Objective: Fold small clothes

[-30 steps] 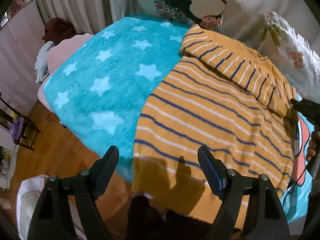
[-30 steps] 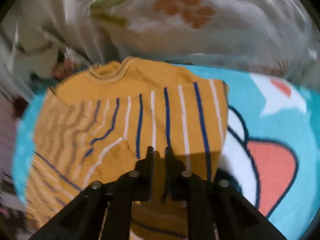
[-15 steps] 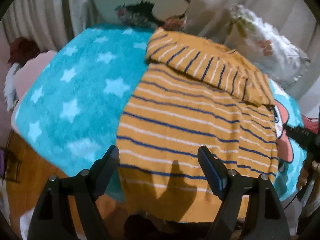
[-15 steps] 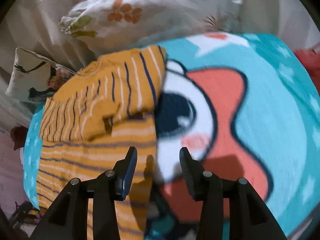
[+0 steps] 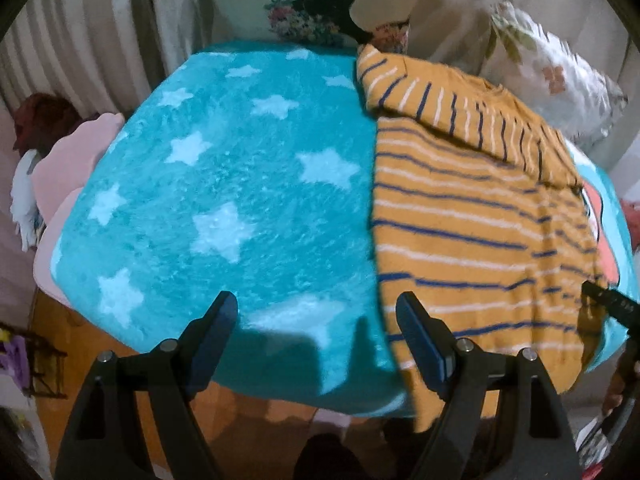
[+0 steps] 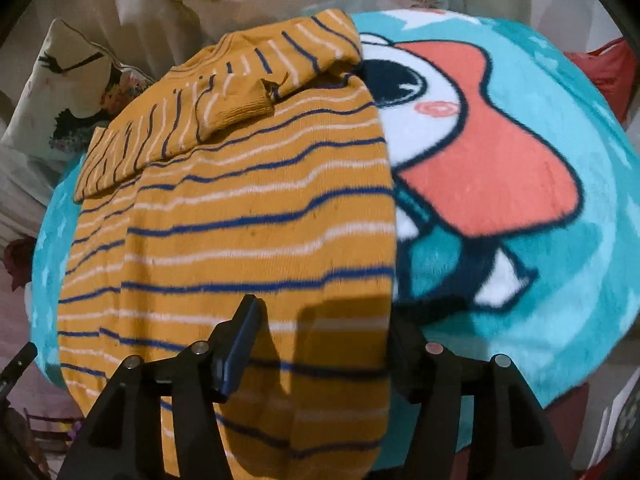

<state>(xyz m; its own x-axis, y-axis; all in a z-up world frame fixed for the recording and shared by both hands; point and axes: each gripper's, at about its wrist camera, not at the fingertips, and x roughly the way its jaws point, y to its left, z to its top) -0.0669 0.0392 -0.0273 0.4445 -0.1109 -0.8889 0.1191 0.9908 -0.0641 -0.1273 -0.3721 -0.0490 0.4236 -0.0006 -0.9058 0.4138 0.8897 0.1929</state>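
The striped sweater (image 6: 240, 208) lies flat on the teal blanket (image 5: 224, 184), long axis running away from both tongs, neckline far, hem overhanging the near edge. Sleeves are folded across the chest. The right gripper (image 6: 320, 344), jaws just opened, straddles the sweater's right edge without pressing. The left gripper (image 5: 316, 332) stands apart, empty, by its left edge, starred blanket free leftward.

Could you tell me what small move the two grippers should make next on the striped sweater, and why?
Probably lower both grippers to pinch the near hem. The orange striped sweater lies flat on the teal star blanket with both sleeves already folded across its chest. The left gripper stands open at the hem's left corner; the right gripper, whose jaws have just been opening, is over the right corner, holding nothing.
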